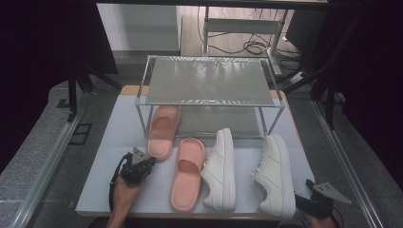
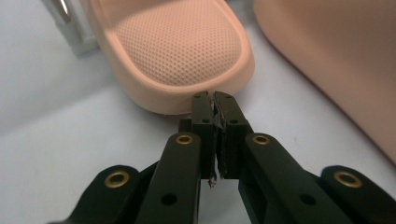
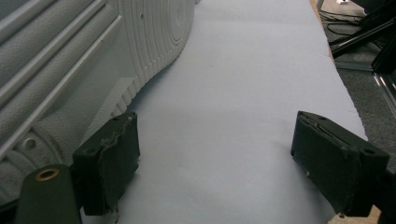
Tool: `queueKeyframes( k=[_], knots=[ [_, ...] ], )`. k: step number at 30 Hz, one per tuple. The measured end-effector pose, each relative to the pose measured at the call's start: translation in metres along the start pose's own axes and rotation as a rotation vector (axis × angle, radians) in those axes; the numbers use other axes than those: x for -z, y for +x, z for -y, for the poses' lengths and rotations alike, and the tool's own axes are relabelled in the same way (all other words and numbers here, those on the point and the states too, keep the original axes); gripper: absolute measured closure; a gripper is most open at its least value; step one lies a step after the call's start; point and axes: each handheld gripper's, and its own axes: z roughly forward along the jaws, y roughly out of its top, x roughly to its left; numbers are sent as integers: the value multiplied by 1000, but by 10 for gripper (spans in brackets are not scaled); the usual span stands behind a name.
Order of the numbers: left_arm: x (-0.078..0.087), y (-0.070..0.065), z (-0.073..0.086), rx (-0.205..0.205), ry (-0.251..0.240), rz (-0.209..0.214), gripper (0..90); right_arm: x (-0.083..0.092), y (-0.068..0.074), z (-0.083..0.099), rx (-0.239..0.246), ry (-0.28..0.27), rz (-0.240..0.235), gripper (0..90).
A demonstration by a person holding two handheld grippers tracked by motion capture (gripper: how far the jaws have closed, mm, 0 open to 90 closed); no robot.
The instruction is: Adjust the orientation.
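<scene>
Two pink slides and two white sneakers lie on the table mat. The left slide (image 1: 164,130) (image 2: 177,51) has its toe under a metal rack (image 1: 209,80). My left gripper (image 1: 148,160) (image 2: 214,100) is shut with nothing between its jaws, its tips right at that slide's near rim. The second slide (image 1: 187,173) (image 2: 336,60) lies just to the right. My right gripper (image 1: 309,199) (image 3: 217,126) stands open and empty at the front right corner. The right sneaker (image 1: 275,173) has its ribbed sole (image 3: 93,56) close beside my right gripper's left jaw.
The other white sneaker (image 1: 221,168) lies between the second slide and the right sneaker. The two-tier rack stands across the back of the pale mat (image 1: 119,142); one rack leg (image 2: 70,23) is beside the left slide. Floor and cables lie past the table's right edge (image 3: 355,70).
</scene>
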Motion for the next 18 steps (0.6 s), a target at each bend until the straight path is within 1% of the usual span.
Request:
queueKeyframes(
  k=[8,11,18],
  knots=[
    [-4,-1,-13,4,-33,-6,863,0,0,0,0,0,0,155],
    [-6,-1,-16,-3,-32,-6,860,0,0,0,0,0,0,155],
    [-17,-1,-25,-8,-22,-12,860,0,0,0,0,0,0,154]
  ],
)
